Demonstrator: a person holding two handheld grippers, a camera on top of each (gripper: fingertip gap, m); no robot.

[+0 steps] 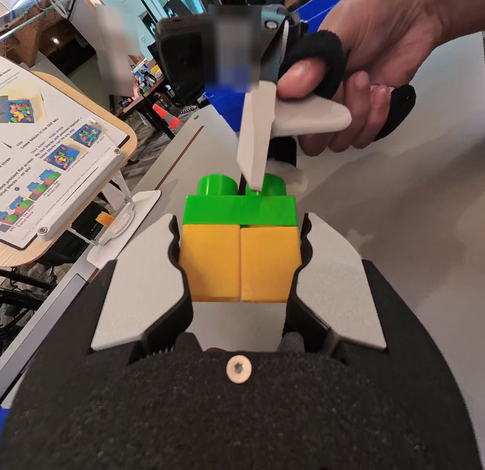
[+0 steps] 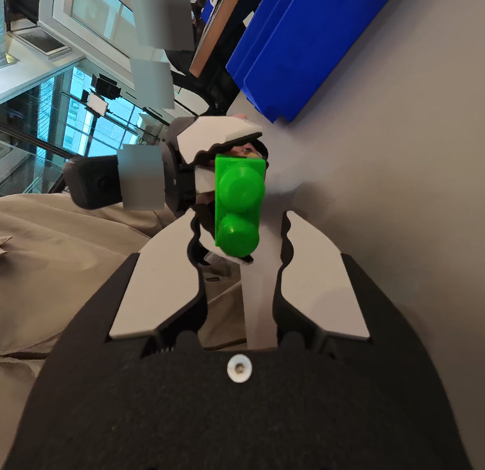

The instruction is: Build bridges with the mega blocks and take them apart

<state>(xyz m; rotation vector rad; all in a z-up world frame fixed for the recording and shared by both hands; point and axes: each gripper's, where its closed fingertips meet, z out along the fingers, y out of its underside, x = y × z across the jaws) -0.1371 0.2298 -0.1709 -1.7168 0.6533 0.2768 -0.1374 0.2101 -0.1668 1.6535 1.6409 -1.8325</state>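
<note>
Slippage is the main risk: the left gripper (image 1: 240, 258) is clamping the two yellow blocks (image 1: 240, 263) from the sides, its fingers (image 1: 147, 281) pressing on the outer faces only, so a hard pull on the green block (image 1: 240, 211) capping them could be dragging the whole stack out or splitting the yellow pair apart at the seam between them. Judging by the stack, either a bridge is being pressed together or it is coming apart; I cannot tell which.

Seen from the left wrist view, the stack is sitting in the centre of the frame over the grey table (image 1: 393, 221), and whether it is resting on it I cannot tell. The right gripper (image 2: 238, 237) is coming in from above, in the upper middle of that frame, one white finger (image 1: 253, 142) tipped steeply down and touching between the green studs. In the right wrist view its fingers are standing spread, released, with the green block between them but apart from both. A hand (image 1: 393, 72) in the upper right is gripping its handle, wrist bent downward. A blue bin (image 2: 301, 51) is lying behind.
</note>
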